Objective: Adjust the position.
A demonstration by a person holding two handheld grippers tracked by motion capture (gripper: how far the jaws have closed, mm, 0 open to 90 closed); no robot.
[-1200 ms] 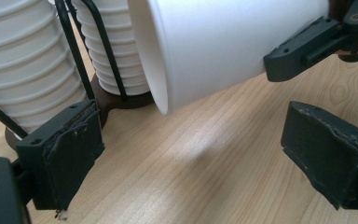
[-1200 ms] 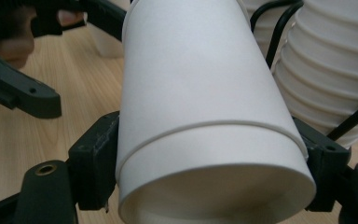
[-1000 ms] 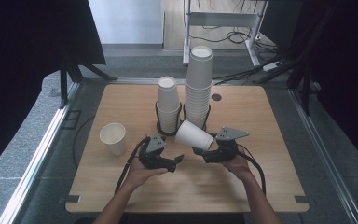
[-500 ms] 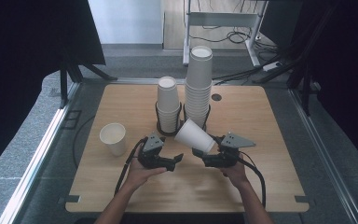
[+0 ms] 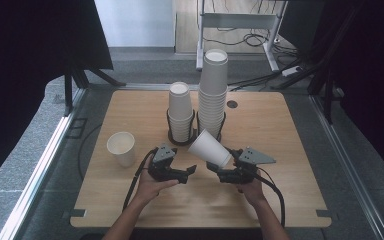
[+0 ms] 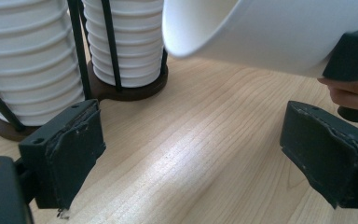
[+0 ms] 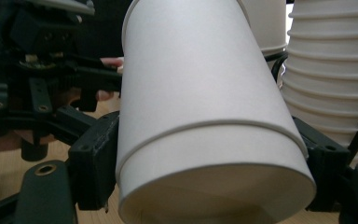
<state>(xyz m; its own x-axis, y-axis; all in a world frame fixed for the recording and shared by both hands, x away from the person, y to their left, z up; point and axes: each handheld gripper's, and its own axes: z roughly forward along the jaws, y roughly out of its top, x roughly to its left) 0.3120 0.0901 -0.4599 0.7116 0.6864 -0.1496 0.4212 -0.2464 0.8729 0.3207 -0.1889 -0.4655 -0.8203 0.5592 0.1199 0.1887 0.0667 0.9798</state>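
A white paper cup hangs tilted over the table, mouth up and to the left, base in my right gripper. Seen along the right gripper, both black jaws press on the sides of the cup near its base, and a raised line rings it there. My left gripper hovers just left of the cup, open. Between its jaws the left gripper has nothing but bare wood, and the cup's mouth sits above and beyond them.
Two stacks of white cups stand in a dark wire holder at mid-table: a shorter stack and a tall stack. A single cup stands upright at the left. The wooden table ends in metal rails at both sides.
My right gripper has drifted slightly toward the near edge with the cup in it. The left gripper has stayed put.
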